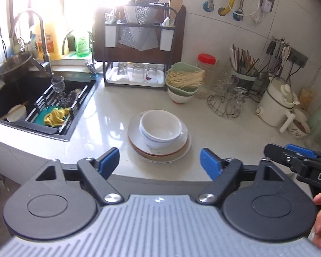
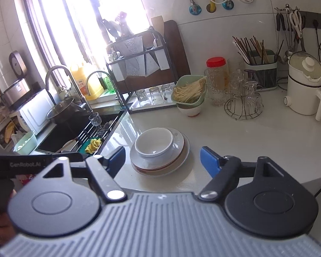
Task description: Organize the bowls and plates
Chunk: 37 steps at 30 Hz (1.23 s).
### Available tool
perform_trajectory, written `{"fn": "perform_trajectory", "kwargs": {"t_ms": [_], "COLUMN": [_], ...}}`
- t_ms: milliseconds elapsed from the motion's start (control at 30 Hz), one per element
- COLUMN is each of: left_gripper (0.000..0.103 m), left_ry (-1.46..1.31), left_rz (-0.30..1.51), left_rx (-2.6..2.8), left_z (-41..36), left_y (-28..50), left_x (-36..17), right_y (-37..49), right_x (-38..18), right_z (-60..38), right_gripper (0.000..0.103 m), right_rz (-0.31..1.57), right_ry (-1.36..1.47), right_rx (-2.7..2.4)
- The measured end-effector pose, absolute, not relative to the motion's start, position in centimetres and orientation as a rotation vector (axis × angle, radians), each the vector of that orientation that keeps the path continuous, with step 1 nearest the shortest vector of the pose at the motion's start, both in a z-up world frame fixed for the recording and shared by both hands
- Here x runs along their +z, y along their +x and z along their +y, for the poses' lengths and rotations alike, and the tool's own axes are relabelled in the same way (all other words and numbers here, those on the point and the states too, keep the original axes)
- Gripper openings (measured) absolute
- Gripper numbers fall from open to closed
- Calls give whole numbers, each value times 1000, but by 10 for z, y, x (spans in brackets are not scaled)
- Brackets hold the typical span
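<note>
White crockery sits stacked mid-counter, and neither tool is touching it. From the left wrist view, the left gripper (image 1: 159, 161) hangs with its blue pads spread wide and nothing between them, hovering at the near edge of the countertop (image 1: 109, 111). Straight ahead of it: nested white bowls (image 1: 160, 127) resting on a pile of plates (image 1: 160, 147), one with a reddish rim showing low in the stack. Left of that, the sink (image 1: 32, 107), and there's a lone white bowl in the sink (image 1: 17, 112) — possibly one to collect yet. The right gripper pokes in at the far right edge.

Over to the right wrist view: the right gripper (image 2: 162, 160) is also spread apart and empty, just short of the pile. Bowls on plates, neat and upright. The dish rack (image 2: 147, 72) stands at the back with glasses beneath it.

My read: stacking looks largely done; moving the pile to wherever it belongs, plus any sink stragglers, looks to be what's left.
</note>
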<state>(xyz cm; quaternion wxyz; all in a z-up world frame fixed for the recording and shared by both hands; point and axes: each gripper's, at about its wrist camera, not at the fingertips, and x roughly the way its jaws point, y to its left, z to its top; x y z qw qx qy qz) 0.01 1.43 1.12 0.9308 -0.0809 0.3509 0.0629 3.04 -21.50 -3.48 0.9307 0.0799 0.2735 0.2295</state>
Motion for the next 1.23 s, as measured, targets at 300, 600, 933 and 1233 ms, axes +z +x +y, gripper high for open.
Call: {"fn": "perform_trajectory", "kwargs": {"t_ms": [300,600,933,1233], "left_gripper": [100,100,101,101], "left_ry": [-182,-189,-166,-186], "left_rz": [697,698,727,753], "left_rx": [113,133,187,202], "left_z": [18,25,28,26], "left_y": [-11,-22,-26,-25], "left_x": [0,-7,-17,-21], "right_y": [13,6,1,1], "right_x": [-43,-54,-61,-65], "right_z": [-210,-205,-206,-208], "right_gripper": [89,89,89,89], "right_rz": [492,508,527,560], "right_ry": [113,100,105,95], "right_rx": [466,430,414,389]}}
